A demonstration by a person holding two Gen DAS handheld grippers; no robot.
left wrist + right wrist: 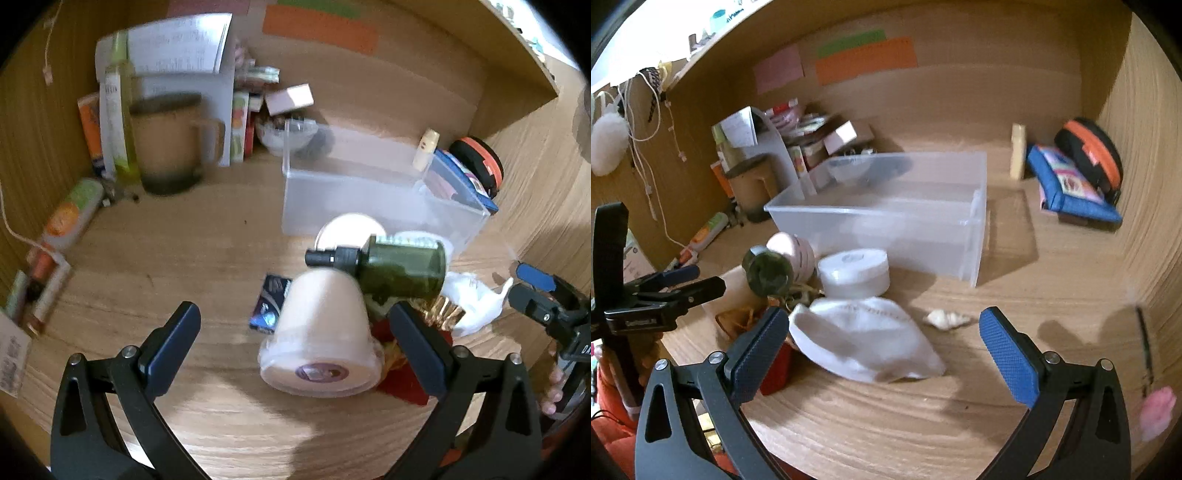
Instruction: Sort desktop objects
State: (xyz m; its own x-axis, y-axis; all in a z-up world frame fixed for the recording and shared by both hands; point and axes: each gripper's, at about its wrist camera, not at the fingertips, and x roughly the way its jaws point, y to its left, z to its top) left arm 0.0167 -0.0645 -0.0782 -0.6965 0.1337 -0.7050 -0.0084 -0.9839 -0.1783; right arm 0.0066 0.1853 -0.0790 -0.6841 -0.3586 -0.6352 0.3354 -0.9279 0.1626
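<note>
Broadly, the wooden desk [960,424] carries everything, and the biggest thing on it is the clear plastic bin [886,221], standing toward the back with its inside looking empty as far as its cloudy walls let one tell. So the sorting seems barely begun: nothing from the pile appears to have gone in yet.

Next in size is the pile itself, heaped just in front of the bin. Its largest piece is the pale tub [321,332], lying on its side with its lid end toward the left wrist camera. Across the top of it rests the dark green bottle [402,269], also on its side, black cap pointing left. Beside them lie the white cloth [864,339], crumpled and nearest the right tool, then the white tape roll [855,273] upright just behind it, a round pink case [792,249], something red [402,380] partly hidden under the tub, and a small blue packet [269,306]. The little seashell [947,317] sits alone, just right of the cloth.

Smallest in the job's terms, the tools: the left gripper [295,347] stands spread wide, holding nothing, with the tub between its fingers but apparently untouched. The right gripper [882,350] is likewise fully wide and empty, poised over the cloth.

Everything in the pile remains to be moved.
</note>
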